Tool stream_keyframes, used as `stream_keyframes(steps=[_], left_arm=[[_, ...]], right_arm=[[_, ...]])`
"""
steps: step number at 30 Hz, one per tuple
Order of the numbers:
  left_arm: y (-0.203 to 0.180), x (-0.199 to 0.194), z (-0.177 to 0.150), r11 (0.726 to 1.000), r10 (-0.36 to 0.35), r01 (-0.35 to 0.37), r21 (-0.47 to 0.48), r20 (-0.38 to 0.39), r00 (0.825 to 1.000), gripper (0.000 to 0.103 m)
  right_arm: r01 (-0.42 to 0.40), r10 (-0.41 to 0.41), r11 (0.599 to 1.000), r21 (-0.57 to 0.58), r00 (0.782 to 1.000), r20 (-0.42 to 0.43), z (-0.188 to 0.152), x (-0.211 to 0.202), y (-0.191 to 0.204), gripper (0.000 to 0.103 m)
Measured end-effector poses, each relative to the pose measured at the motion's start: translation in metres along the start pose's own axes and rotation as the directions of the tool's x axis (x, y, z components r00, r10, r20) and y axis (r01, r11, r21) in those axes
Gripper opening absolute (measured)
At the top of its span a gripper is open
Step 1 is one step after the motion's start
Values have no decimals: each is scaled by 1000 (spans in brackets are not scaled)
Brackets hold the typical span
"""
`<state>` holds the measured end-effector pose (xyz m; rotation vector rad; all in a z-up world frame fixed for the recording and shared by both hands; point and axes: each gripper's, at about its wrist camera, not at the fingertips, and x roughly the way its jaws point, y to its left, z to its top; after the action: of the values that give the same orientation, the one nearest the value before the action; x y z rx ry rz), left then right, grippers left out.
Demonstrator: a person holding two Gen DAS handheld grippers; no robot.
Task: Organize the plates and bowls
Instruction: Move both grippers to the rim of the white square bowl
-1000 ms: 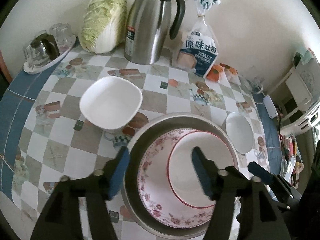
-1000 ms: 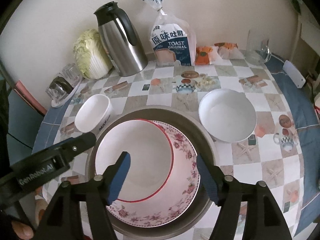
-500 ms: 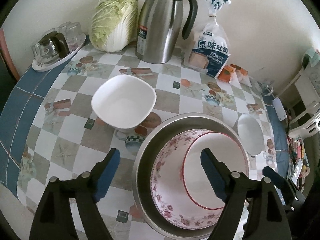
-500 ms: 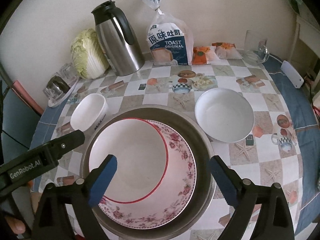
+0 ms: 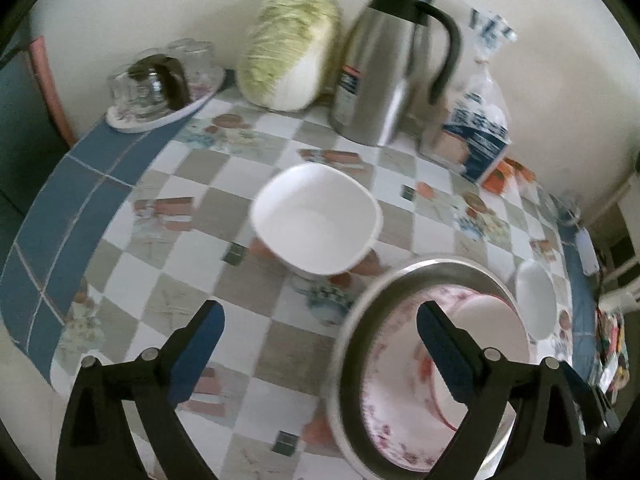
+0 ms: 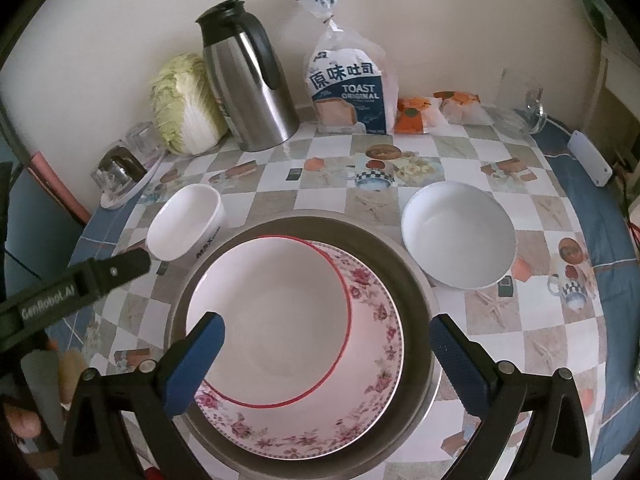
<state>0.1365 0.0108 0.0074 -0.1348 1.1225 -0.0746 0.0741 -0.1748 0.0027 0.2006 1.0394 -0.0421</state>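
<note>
Resting inside the steel basin (image 6: 416, 300), the red-rimmed plate (image 6: 272, 320) lies on the floral plate (image 6: 372, 380) under the right gripper (image 6: 326, 354), whose jaws have just opened, empty. The left gripper (image 5: 318, 344) likewise spreads empty; the square bowl (image 5: 316, 218) sits ahead.

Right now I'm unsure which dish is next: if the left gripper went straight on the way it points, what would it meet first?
Probably the square white bowl, centred ahead between the open left gripper fingers; bare tablecloth comes first if it drops steeply.
</note>
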Motion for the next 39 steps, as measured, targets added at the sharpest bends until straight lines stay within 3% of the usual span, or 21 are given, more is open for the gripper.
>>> stream_keyframes(steps=[8,23,28,39], left_arm=[[39,-9,11,995,62,-57,-85,47,997,97],[94,-11,18,973,115,-99,-210,63,991,97],[101,-8,19,970,99,-84,-229,55,994,97],[106,1,28,973,28,-18,-229,40,999,97]], right_arm=[[-21,21,1000,-10,1000,5,-2,-1,16,103],[-55,55,995,-81,998,7,-5,6,67,103],[-110,110,992,-63,994,0,-4,11,75,103],[-67,67,998,4,996,57,3,13,80,103]])
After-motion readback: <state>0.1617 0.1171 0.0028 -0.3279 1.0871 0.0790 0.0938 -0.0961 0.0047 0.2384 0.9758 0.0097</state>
